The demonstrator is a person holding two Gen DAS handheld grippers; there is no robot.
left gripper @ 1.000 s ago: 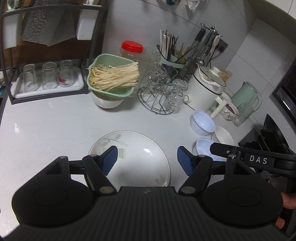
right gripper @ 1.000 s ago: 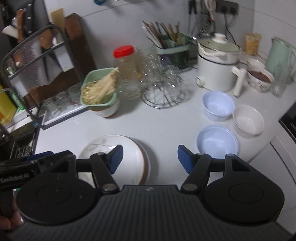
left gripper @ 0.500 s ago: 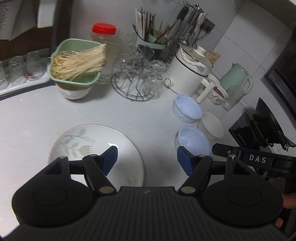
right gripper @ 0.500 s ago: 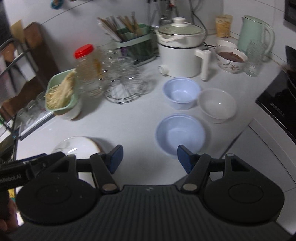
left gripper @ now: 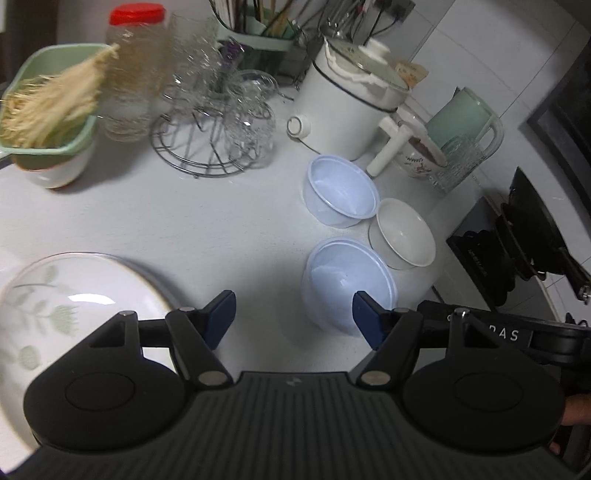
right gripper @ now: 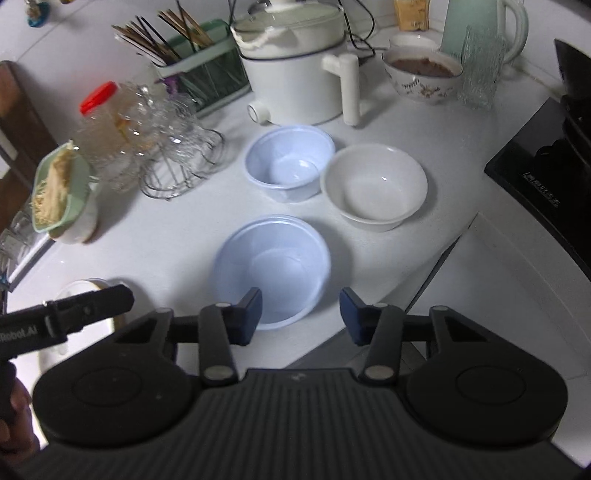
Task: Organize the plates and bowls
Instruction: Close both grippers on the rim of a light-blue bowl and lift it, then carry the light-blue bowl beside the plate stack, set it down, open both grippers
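On the matte white surface (right gripper: 177,236) sit three round bowls: a wide, shallow pale-blue plastic bowl (right gripper: 273,266) nearest, a deeper pale-blue bowl (right gripper: 290,162) behind it and a glossy white bowl (right gripper: 373,186) just beside that, with a glazed floral plate (left gripper: 74,295) well to the left. The left tongs (left gripper: 293,317) hang wide open over bare surface, holding nothing. The right tongs (right gripper: 300,314) have just been closing, their blue pads astride the shallow bowl's near rim without gripping it.

Home kitchen; white countertop (right gripper: 177,236) crowded with an electric cooking pot (right gripper: 295,74), kettle (right gripper: 484,29), chopstick holder (right gripper: 199,70), glasses on a wire rack (left gripper: 218,125), bowls (right gripper: 373,184); black stove (right gripper: 539,162) at counter's edge.
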